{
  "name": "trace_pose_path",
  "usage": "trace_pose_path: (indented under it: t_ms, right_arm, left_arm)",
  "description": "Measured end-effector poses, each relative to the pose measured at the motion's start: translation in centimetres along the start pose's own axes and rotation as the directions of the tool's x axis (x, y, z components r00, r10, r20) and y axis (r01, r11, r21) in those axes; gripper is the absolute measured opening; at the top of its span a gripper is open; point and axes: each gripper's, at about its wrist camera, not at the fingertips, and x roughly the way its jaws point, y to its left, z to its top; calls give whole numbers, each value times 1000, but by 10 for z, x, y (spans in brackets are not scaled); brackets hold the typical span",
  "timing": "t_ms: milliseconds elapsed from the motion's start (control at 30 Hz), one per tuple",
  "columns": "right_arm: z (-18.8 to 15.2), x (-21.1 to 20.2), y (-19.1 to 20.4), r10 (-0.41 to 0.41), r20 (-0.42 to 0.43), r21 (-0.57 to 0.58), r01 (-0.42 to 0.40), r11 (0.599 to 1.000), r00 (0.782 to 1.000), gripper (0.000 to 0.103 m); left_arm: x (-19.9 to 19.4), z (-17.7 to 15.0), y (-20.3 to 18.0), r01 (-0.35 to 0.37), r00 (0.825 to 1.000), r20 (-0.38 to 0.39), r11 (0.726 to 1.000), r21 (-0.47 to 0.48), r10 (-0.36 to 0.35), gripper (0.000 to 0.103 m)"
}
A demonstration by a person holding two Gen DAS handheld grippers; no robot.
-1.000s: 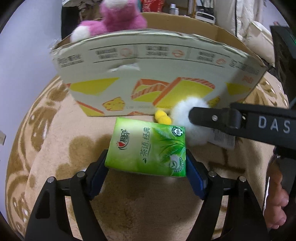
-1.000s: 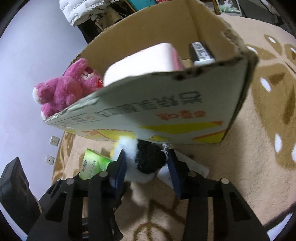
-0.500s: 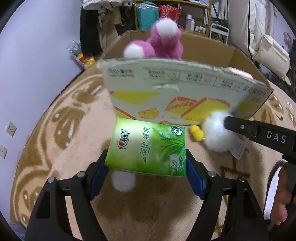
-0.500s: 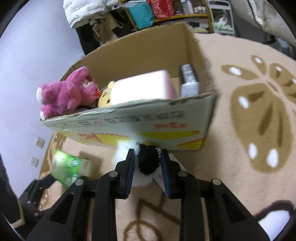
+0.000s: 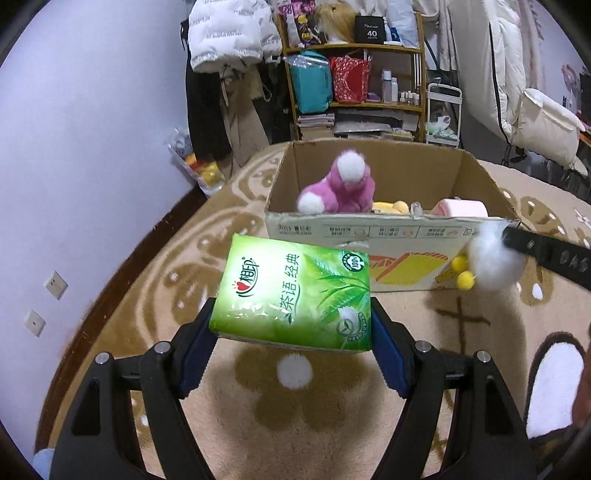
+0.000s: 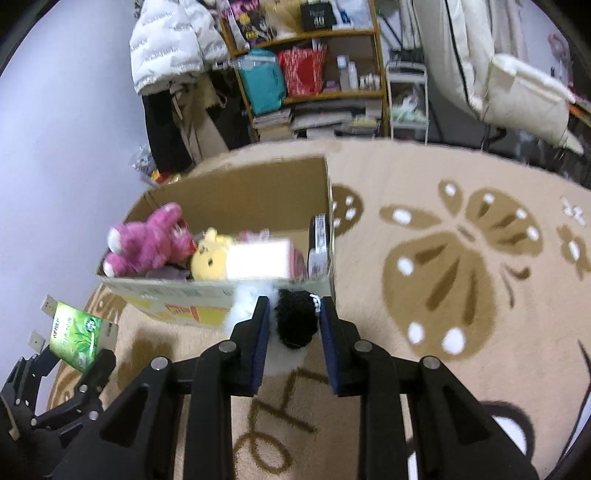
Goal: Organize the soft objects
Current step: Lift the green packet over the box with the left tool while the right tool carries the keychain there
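My left gripper [image 5: 291, 326] is shut on a green tissue pack [image 5: 295, 288], held off the carpet in front of the open cardboard box [image 5: 369, 230]. My right gripper [image 6: 291, 321] is shut on a black-and-white plush toy [image 6: 295, 312] with yellow feet, lifted to the box's near right corner. In the left wrist view the same plush toy [image 5: 493, 264] hangs from the right gripper's black finger [image 5: 546, 254]. Inside the box lie a pink bear [image 6: 147, 243], a yellow plush [image 6: 208, 258] and a pink-and-white pack [image 6: 262, 258].
The box stands on a beige carpet [image 6: 443, 258] with brown patterns. A purple wall [image 5: 74, 166] runs along the left. Behind the box stand a cluttered shelf [image 5: 354, 81] and hanging white jackets [image 5: 229, 33]. A white slipper [image 5: 550, 387] is at the lower right.
Both grippers have risen with their loads, so the box's inside now shows. The right jaws have narrowed on the plush toy. The green pack stays gripped as before.
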Motion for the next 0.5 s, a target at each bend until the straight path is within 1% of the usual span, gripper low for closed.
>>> trace_pose_path:
  t_ms: [133, 267, 500]
  right_arm:
    - [9, -26, 5, -39, 81, -21, 41, 999, 996, 28]
    - [19, -49, 15, -73, 164, -53, 82, 995, 984, 28]
    - [31, -65, 26, -130, 226, -87, 153, 984, 965, 28]
  left_arm:
    - [-9, 5, -1, -8, 1000, 30, 1000, 14, 7, 76]
    - [-16, 10, -2, -18, 998, 62, 1000, 21, 16, 76]
    - [-24, 25, 6, -42, 993, 112, 999, 9, 40, 76]
